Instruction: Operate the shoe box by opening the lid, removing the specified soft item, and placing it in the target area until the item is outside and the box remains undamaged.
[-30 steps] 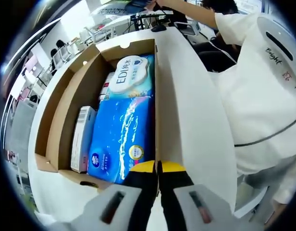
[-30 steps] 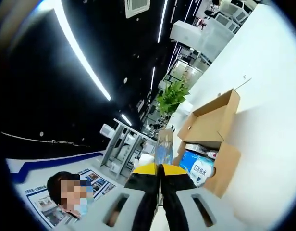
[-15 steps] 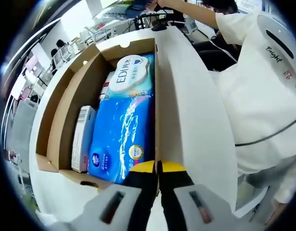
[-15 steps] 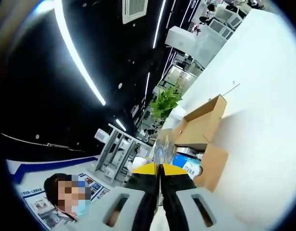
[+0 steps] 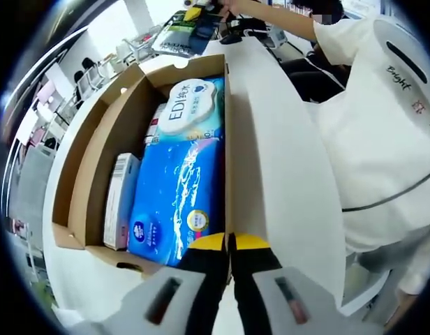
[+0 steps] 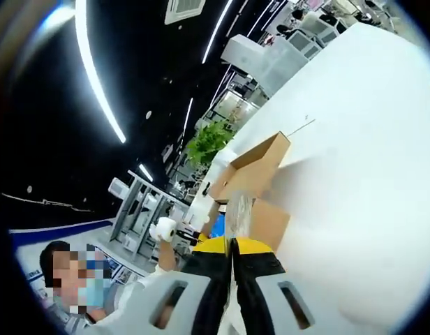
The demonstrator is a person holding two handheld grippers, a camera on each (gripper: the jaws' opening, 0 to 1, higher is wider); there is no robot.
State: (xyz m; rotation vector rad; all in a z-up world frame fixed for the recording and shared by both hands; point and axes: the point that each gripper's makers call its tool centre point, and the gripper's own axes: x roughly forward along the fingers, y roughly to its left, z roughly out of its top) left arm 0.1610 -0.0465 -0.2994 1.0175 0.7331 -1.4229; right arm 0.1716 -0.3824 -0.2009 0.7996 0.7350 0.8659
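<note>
Lid held up edge-on by the closed left gripper (image 5: 229,244); long blue soft tissue pack (image 5: 176,202) lies lengthwise in the brown cardboard shoe box (image 5: 89,174), left of it; right gripper (image 6: 233,246) pinches clear plastic (image 6: 237,209), well apart

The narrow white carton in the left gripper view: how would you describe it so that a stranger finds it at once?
Start at the open cardboard shoe box on the white table. A big blue tissue pack takes up most of its floor. The narrow white carton stands wedged between that pack and the box's brown wall, and it alone is rigid and white.
</note>
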